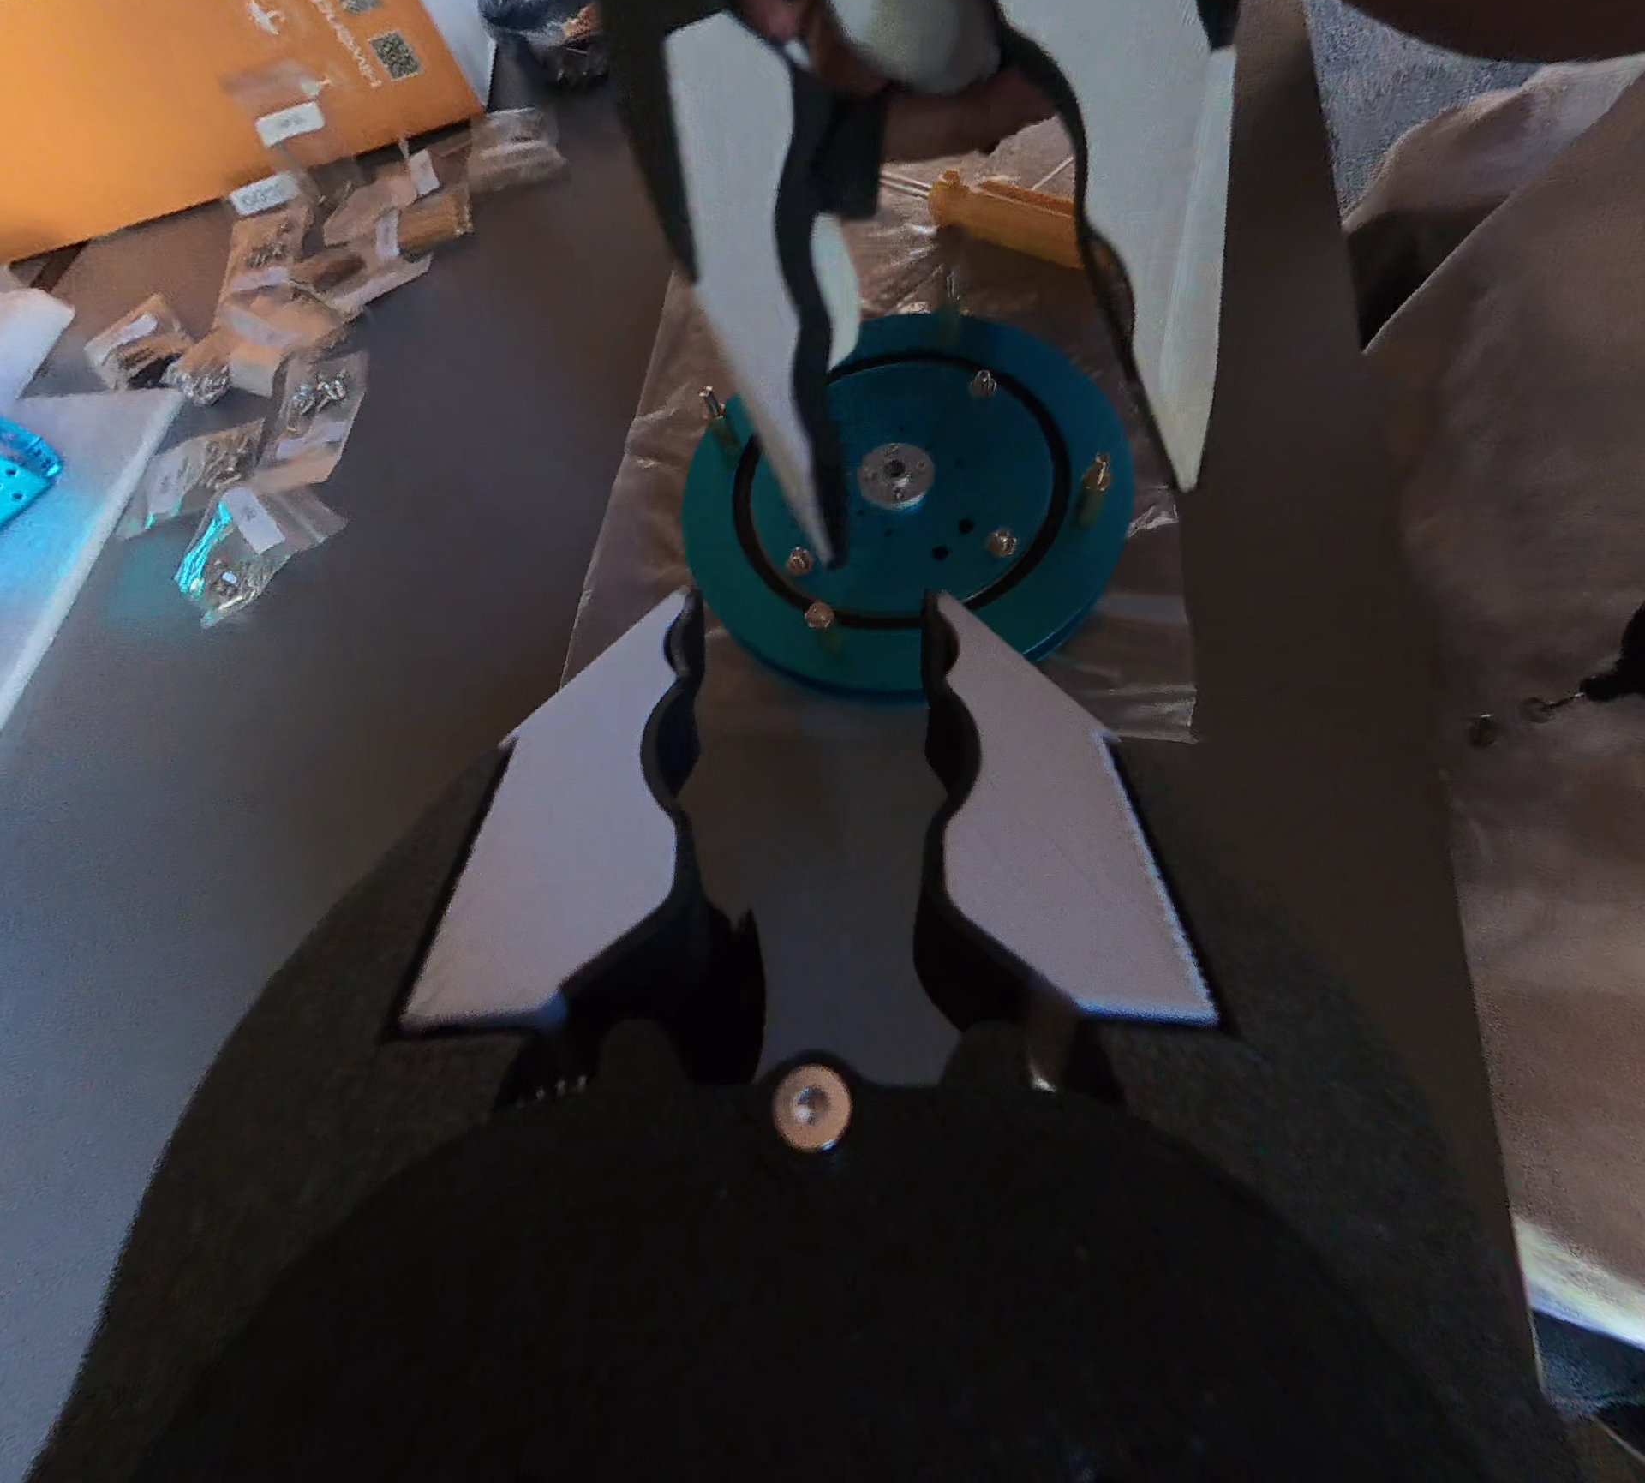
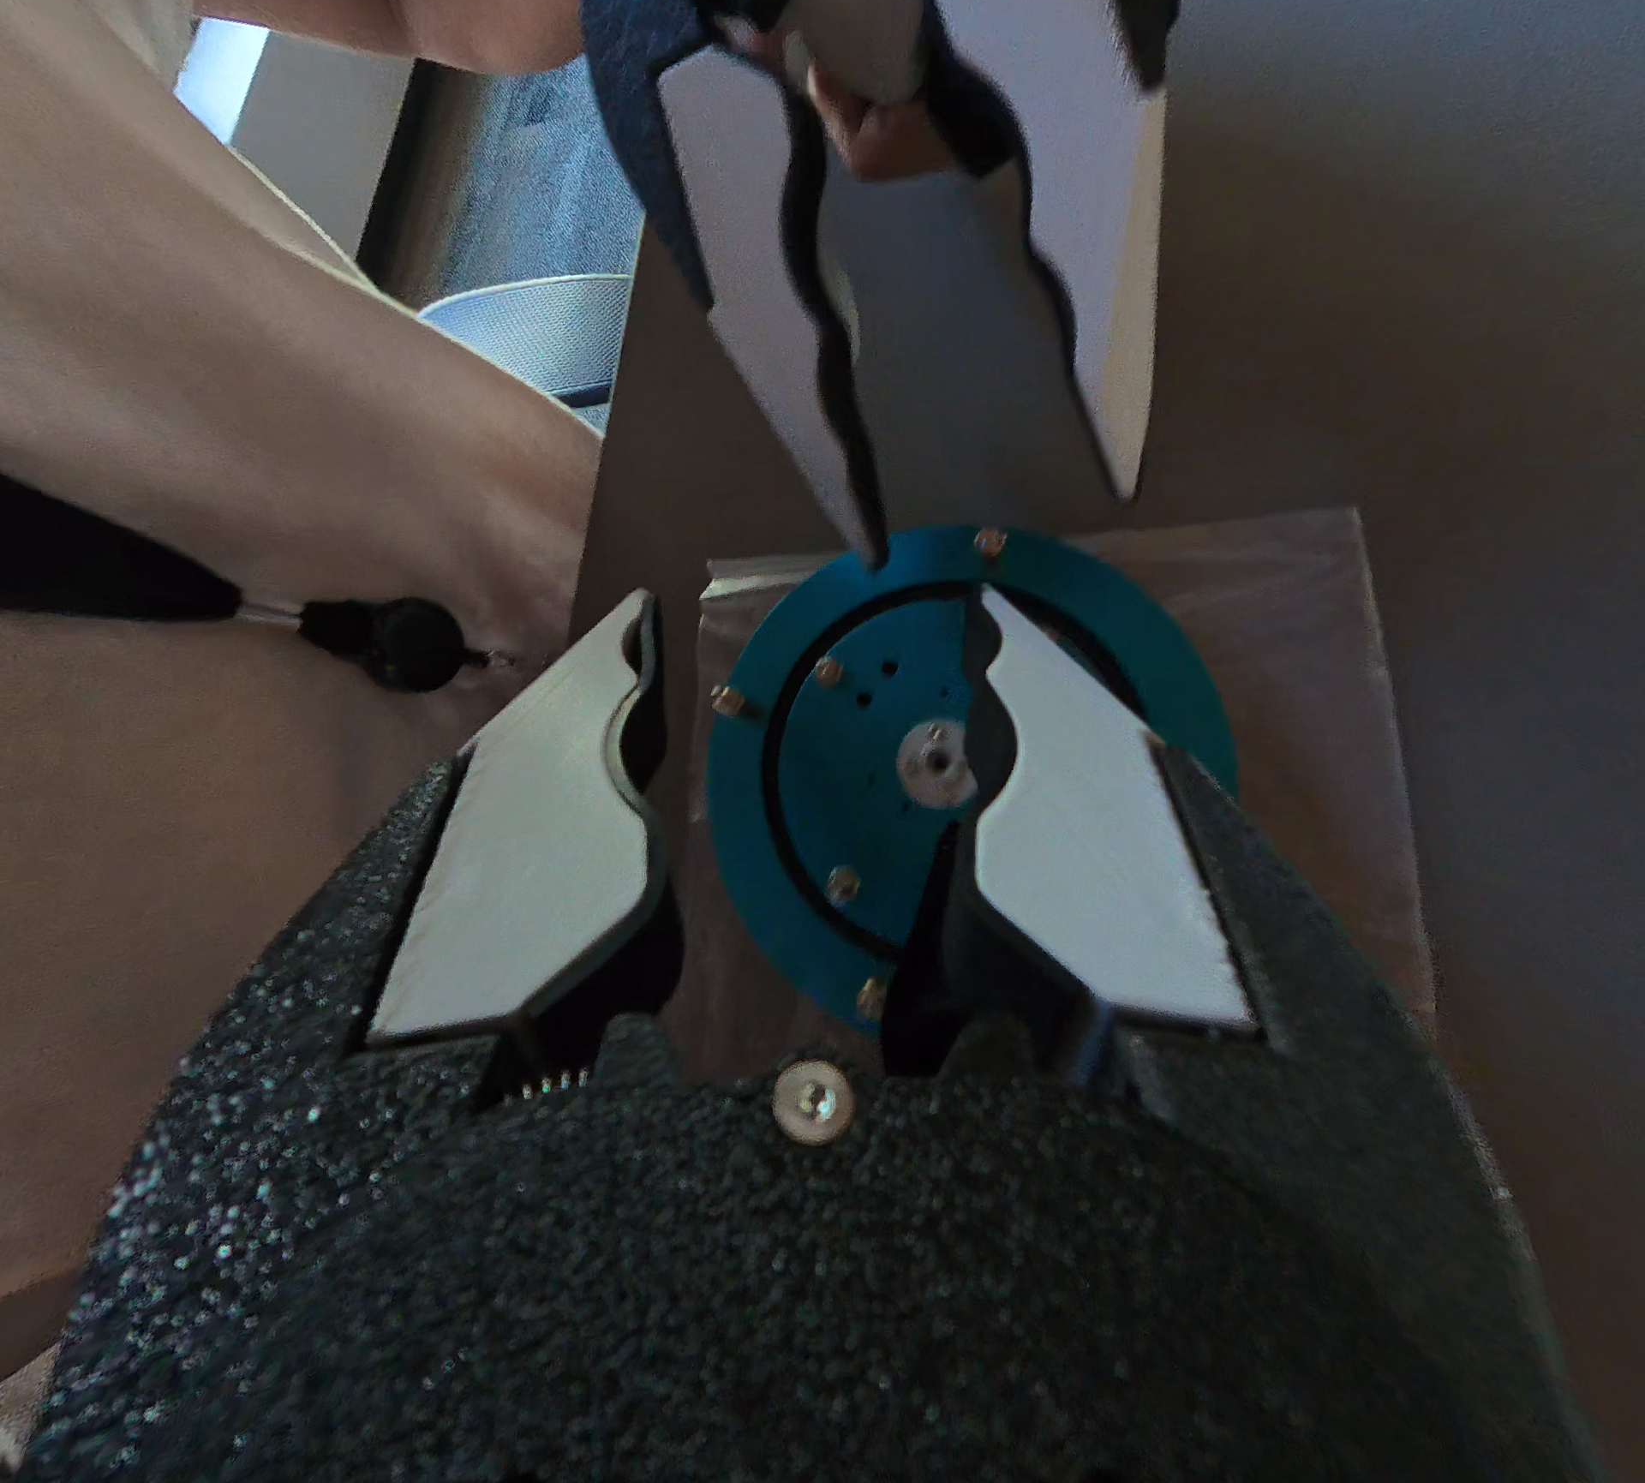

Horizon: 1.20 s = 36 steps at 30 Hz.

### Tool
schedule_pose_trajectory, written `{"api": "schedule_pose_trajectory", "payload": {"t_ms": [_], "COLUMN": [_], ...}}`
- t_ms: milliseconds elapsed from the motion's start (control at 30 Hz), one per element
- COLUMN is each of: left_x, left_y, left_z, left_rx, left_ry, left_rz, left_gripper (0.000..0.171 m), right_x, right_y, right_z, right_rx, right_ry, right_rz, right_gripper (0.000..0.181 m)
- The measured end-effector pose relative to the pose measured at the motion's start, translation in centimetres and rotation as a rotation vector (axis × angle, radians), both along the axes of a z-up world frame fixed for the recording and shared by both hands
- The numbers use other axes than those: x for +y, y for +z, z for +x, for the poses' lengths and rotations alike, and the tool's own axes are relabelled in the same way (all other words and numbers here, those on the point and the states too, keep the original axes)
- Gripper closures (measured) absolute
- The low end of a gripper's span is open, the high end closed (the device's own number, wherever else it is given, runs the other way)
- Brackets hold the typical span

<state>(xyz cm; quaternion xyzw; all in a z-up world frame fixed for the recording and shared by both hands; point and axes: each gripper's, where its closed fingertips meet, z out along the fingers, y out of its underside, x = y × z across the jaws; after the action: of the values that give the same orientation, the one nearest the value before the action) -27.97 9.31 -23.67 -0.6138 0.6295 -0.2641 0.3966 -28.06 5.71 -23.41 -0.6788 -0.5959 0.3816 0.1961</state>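
**Grey worktop, a teal disc, two sets of jaws parted over it**

Grey worktop fills the left wrist view, cluttered along its far-left side. An orange cardboard box lies flat there, its inside hidden. In front of it is a scatter of small clear bags holding what look like screws and brass fittings, too blurred to sort. Nearer the middle, a teal disc sits on a clear plastic sheet, with brass posts standing up around it and a silver hub at its centre. The left gripper hovers just short of the disc's near rim, jaws released and holding nothing. The right gripper reaches in from the far side, also released. One fingertip is on or just above the inner plate; contact I cannot confirm. A yellow tool handle lies on the plastic beyond.

From the right wrist view, the right gripper straddles the disc's edge — one finger over the hub side, the other off it, above the worktop. The left gripper points down at the far rim, empty. A person's beige garment fills the left side.
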Motion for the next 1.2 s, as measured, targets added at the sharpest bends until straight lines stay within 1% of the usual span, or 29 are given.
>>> {"api": "schedule_pose_trajectory", "payload": {"t_ms": [67,133,200,267,300,333,367,433,500,567,633,667,700,733,800,867,933,1000,1033,1100,1133,1167,1200], "left_x": [0.5,1.1,1.7,2.2,2.4,2.6,2.8,2.4,1.9,1.9,2.3,2.6,2.7,3.0,3.3,3.0,2.4,2.0,2.2,2.8,2.9,3.2,3.1], "left_y": [-0.3,-0.6,-0.8,-1.1,-1.1,-1.1,-1.0,-0.4,0.0,-0.4,-0.9,-1.1,-1.1,-1.0,-0.5,0.4,0.3,-0.3,-0.7,-1.0,-0.9,-0.7,-0.3], "left_z": [0.2,0.2,0.3,0.0,-0.3,-0.8,-1.3,-1.6,-0.9,-0.1,0.1,-0.2,-0.7,-1.4,-2.8,-2.7,-1.5,-0.2,0.0,-0.5,-1.1,-1.8,-2.3], "left_rx": [0.032,0.04,0.043,0.054,0.051,0.053,0.057,0.031,0.01,0.025,0.04,0.048,0.042,0.045,0.031,-0.012,-0.016,-0.005,0.009,0.02,0.018,0.014,0.005], "left_ry": [0.013,0.026,0.041,0.049,0.049,0.059,0.069,0.061,0.038,0.024,0.03,0.04,0.046,0.065,0.094,0.085,0.053,0.025,0.031,0.048,0.057,0.075,0.075], "left_rz": [0.028,0.027,0.034,0.047,0.029,0.018,0.027,0.021,0.01,0.021,0.023,0.021,0.009,0.01,0.013,-0.01,-0.006,-0.003,0.009,0.0,-0.008,0.006,0.01], "left_gripper": [0.123,0.123,0.123,0.117,0.115,0.115,0.117,0.117,0.117,0.117,0.117,0.116,0.115,0.117,0.118,0.118,0.118,0.118,0.118,0.113,0.113,0.117,0.117], "right_x": [1.0,1.6,1.3,0.6,0.4,0.2,0.1,0.6,1.2,1.5,1.0,0.9,0.8,0.7,0.7,1.2,1.7,1.3,1.0,0.6,0.4,0.0,0.0], "right_y": [-0.3,-0.7,-1.2,-1.0,-0.9,-0.8,-0.6,-0.3,-0.2,-0.5,-1.0,-1.2,-1.1,-1.1,-0.8,-0.5,-0.6,-0.8,-0.9,-1.0,-0.9,-0.8,-0.4], "right_z": [-1.3,-1.8,-1.8,-1.6,-1.2,-0.7,-0.2,0.2,-0.4,-1.4,-2.1,-2.0,-1.6,-1.0,0.1,0.0,-1.1,-2.2,-2.4,-1.9,-1.3,-0.6,-0.2], "right_rx": [-0.014,-0.03,-0.04,-0.02,-0.025,-0.032,-0.028,-0.016,0.004,-0.002,-0.016,-0.022,-0.017,-0.025,-0.014,0.008,0.013,0.013,0.004,-0.01,-0.016,-0.018,-0.004], "right_ry": [0.004,0.004,0.015,0.024,0.016,0.016,0.012,-0.016,-0.019,-0.009,0.024,0.024,0.015,0.009,-0.014,-0.025,-0.022,0.016,0.026,0.014,0.007,0.014,0.0], "right_rz": [0.048,0.044,-0.03,-0.075,-0.072,-0.056,-0.042,-0.014,-0.018,-0.033,-0.044,-0.044,-0.045,-0.053,-0.062,-0.052,-0.051,-0.049,-0.053,-0.067,-0.063,-0.071,-0.072], "right_gripper": [0.106,0.108,0.11,0.11,0.108,0.115,0.117,0.116,0.114,0.108,0.109,0.112,0.109,0.113,0.115,0.118,0.107,0.106,0.108,0.103,0.105,0.115,0.114]}}
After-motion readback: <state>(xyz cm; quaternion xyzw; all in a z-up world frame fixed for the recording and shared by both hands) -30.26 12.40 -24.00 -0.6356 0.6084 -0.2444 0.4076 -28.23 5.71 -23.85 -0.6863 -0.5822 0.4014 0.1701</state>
